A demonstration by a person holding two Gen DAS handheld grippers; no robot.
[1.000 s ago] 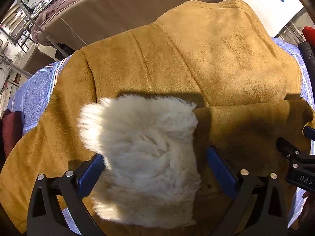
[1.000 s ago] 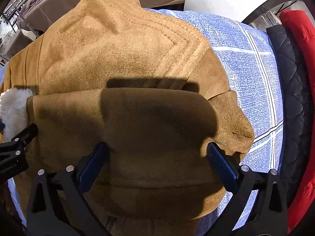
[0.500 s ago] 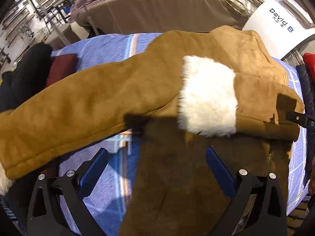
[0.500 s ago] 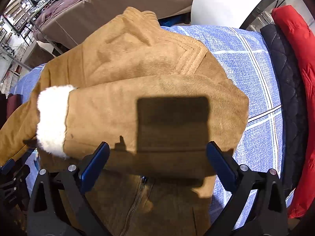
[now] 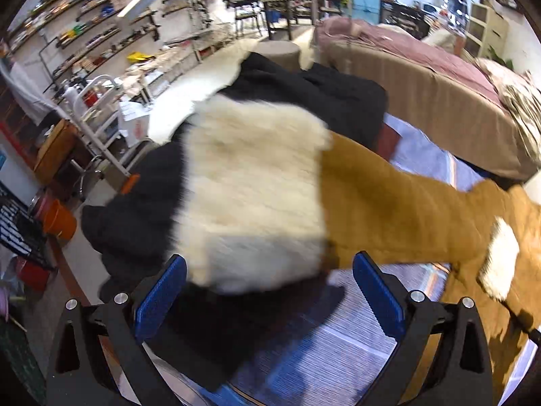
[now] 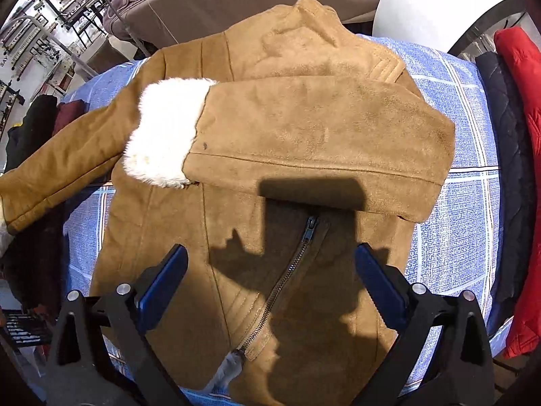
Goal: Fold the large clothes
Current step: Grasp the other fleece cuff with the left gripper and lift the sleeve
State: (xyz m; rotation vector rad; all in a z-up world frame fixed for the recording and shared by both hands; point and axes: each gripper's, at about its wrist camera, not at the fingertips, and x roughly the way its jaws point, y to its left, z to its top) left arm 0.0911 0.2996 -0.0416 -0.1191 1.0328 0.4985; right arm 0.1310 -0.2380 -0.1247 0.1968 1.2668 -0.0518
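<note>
Over jacket (image 6: pixel 287 128): both grippers' fingers (image 6: pixel 162 280) wide apart, empty.

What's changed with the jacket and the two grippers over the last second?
The left gripper swung away from the folded sleeve to the other sleeve's fleece cuff, open. The right gripper backed off, open, uncovering the zipper. The folded sleeve stayed across the suede jacket.

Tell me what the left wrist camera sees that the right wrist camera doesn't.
Only the left wrist view shows the outstretched sleeve's fur cuff close up, over a black garment, between the open left gripper. Only the right shows the zipper, collar, red jacket and open right gripper. Both show the tan jacket and folded sleeve's cuff.
</note>
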